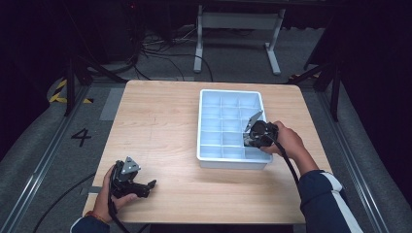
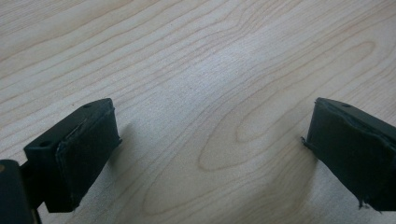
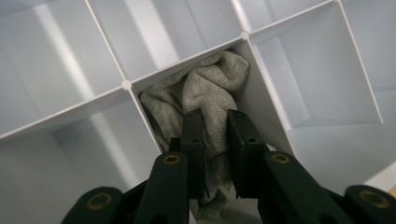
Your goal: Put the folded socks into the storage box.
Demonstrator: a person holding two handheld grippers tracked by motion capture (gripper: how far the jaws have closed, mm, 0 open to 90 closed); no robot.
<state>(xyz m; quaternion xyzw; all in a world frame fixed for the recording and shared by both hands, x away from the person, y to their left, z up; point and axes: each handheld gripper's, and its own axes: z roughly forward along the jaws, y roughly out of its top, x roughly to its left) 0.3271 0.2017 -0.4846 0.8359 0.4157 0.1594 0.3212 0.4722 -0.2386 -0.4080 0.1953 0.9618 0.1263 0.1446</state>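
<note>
figure: placing a grey cloth into a divided tray. i run the right tool [image 3: 215, 140] with its jaws drawn narrow and pressed on a grey knitted cloth [image 3: 205, 88], which in the right gripper view is bunched inside one compartment of the white divided tray [image 3: 70, 112]. the cloth lies directly ahead of and below this tool, its long axis running from between the jaws up toward the far corner of that compartment, where two dividers meet; its free end points into that corner, while the near end hangs under the jaws. in the high view the right tool [image 1: 260, 133] sits over the tray [image 1: 206, 124] near its right wall, in the nearer half of the grid; i cannot tell the exact cell from there. the tray's long axis runs away from me on the worktop [image 1: 155, 126]. the left tool [image 1: 133, 182] rests at the near left corner of the worktop, well apart from the tray, so the right hand [image 1: 289, 141] is plainly the nearer one. in the left gripper view the left tool's jaws stand wide with nothing but bare wood grain between them. i judge the coming move to turn on this relation: the cloth is already within its cell walls, so letting go and lifting straight back along the tool's own axis should leave it seated, provided no fold catches on a pad.
</note>
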